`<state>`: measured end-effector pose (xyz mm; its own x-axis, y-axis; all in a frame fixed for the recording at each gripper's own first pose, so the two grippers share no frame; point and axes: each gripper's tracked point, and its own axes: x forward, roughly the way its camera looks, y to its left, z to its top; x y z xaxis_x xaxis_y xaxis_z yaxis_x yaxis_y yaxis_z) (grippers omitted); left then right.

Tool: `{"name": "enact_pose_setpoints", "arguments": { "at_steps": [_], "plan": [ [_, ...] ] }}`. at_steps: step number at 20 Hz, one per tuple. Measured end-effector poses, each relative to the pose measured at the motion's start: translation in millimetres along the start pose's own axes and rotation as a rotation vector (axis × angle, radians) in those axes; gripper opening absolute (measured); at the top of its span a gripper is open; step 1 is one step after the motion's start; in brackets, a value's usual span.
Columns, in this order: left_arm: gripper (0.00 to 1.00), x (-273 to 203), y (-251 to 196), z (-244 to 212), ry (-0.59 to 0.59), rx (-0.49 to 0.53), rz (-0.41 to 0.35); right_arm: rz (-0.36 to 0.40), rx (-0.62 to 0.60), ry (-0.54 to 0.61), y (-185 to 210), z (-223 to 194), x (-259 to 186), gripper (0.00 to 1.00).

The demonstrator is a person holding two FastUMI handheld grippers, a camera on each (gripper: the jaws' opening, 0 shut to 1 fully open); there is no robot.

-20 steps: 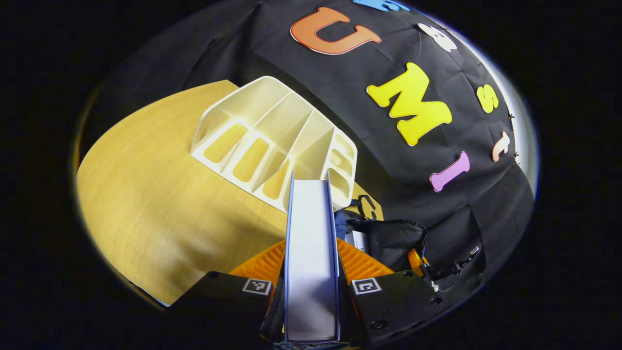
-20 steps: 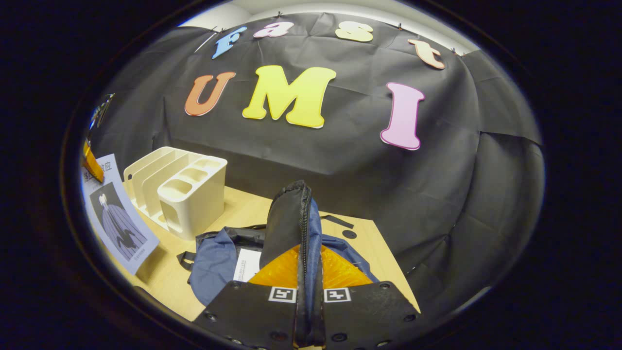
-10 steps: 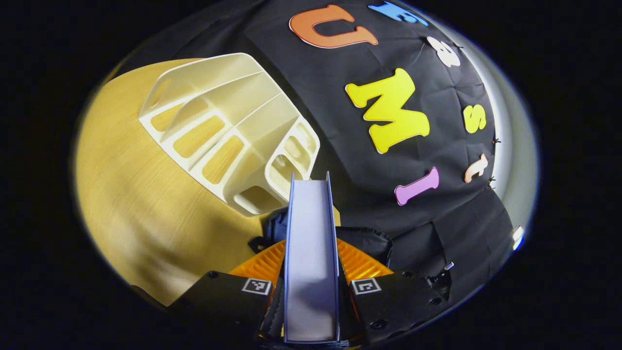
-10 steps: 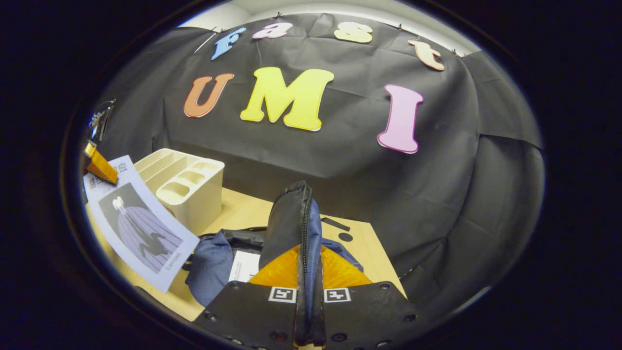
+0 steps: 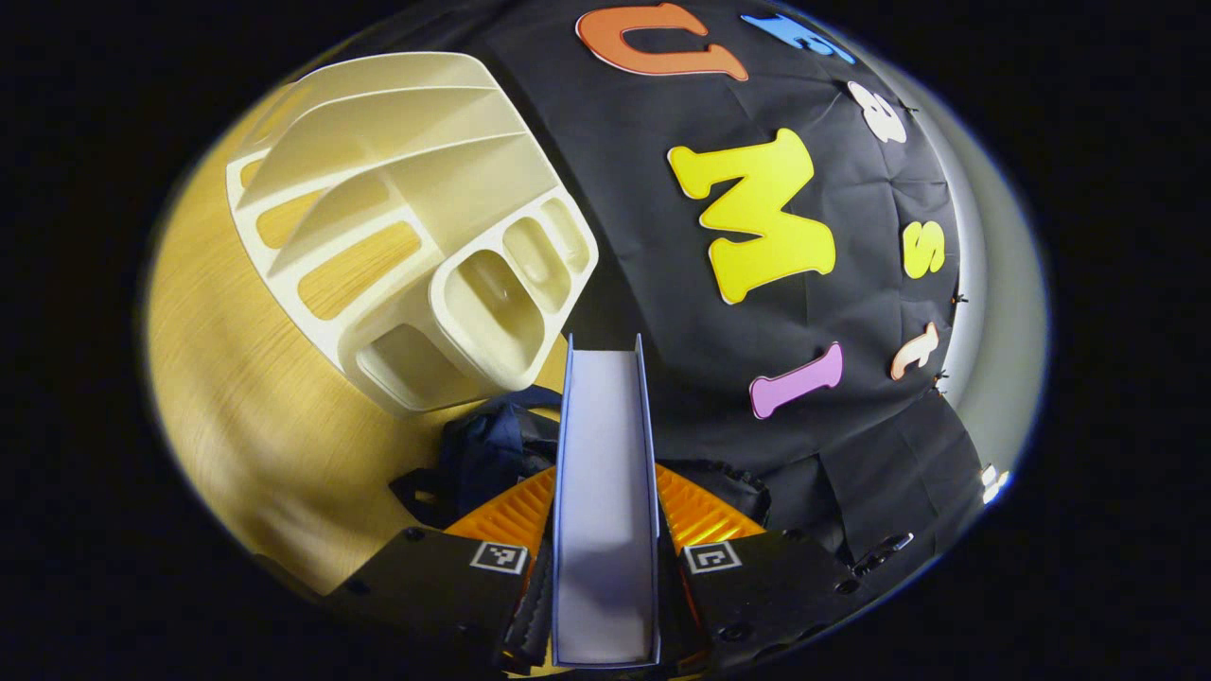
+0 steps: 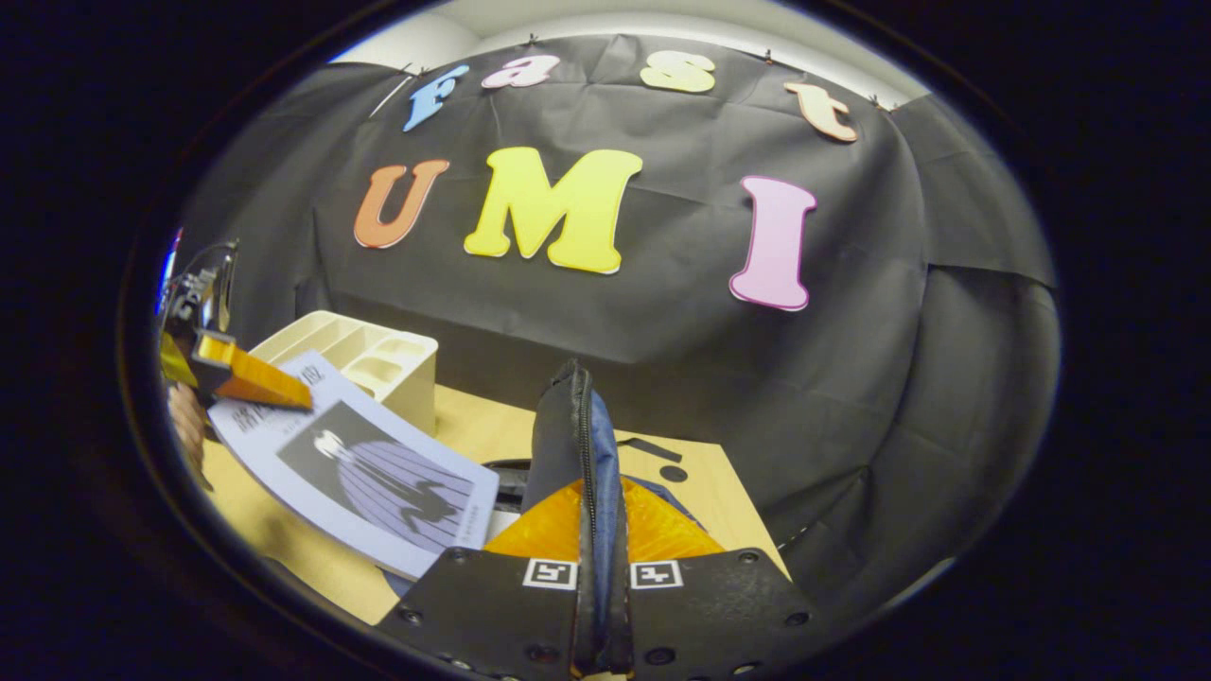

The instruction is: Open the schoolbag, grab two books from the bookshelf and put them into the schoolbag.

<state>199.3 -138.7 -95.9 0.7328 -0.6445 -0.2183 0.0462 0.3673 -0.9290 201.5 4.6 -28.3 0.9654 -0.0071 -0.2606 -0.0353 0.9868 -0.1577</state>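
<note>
My left gripper [image 5: 605, 515] is shut on a pale lilac book [image 5: 605, 426], seen edge-on between its fingers. In the right gripper view that book [image 6: 378, 473] shows a cover with a figure and lies tilted over the left side of the bag, with the left gripper [image 6: 236, 374] clamped on its far corner. My right gripper [image 6: 598, 539] is shut on the schoolbag's black zippered flap [image 6: 568, 445], holding it upright. The dark blue schoolbag [image 5: 487, 454] lies below the book, in front of the cream bookshelf [image 5: 407, 227], whose slots are empty.
The wooden table [image 6: 473, 426] ends close to the black cloth wall behind and to the right. The cream bookshelf [image 6: 364, 355] stands at the back left of the bag. A hand [image 6: 184, 426] holds the left gripper at the far left edge.
The left gripper has carried the book to the right and lowered it flatter, so it now hangs over the bag's opening. The right gripper keeps the flap raised, nearly unmoved.
</note>
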Motion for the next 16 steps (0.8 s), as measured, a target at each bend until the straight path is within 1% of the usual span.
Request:
{"name": "enact_pose_setpoints", "arguments": {
  "at_steps": [3, 4, 5, 6, 9, 11, 13, 16],
  "plan": [
    [0.46, 19.9, 17.7, -20.0, 0.014, 0.017, 0.021, 0.003, 0.006, -0.02, 0.2, 8.5, -4.0, 0.05],
    [0.46, 22.7, 16.1, -24.2, 0.016, -0.005, -0.002, 0.006, 0.008, -0.027, 0.7, 10.3, -4.8, 0.06],
    [0.46, 23.5, 21.9, -31.3, 0.027, 0.002, 0.016, 0.008, 0.012, -0.031, 1.3, 11.7, -5.6, 0.06],
    [0.46, 25.9, 33.1, -37.7, 0.03, 0.041, 0.065, 0.011, 0.017, -0.034, 2.5, 11.5, -6.6, 0.06],
    [0.46, 34.8, 36.1, -52.4, -0.005, 0.086, 0.076, 0.015, 0.021, -0.046, 5.1, 14.3, -10.1, 0.06],
    [0.46, 40.5, 35.8, -70.3, -0.004, 0.152, 0.084, 0.02, 0.022, -0.057, 7.9, 17.8, -13.2, 0.06],
    [0.47, 48.8, 34.1, -75.7, -0.027, 0.196, 0.093, 0.025, 0.023, -0.081, 8.2, 24.5, -18.8, 0.06],
    [0.49, 66.3, 32.8, -84.0, -0.028, 0.215, 0.092, 0.036, 0.025, -0.097, 11.2, 26.9, -20.9, 0.06]
  ]
}}
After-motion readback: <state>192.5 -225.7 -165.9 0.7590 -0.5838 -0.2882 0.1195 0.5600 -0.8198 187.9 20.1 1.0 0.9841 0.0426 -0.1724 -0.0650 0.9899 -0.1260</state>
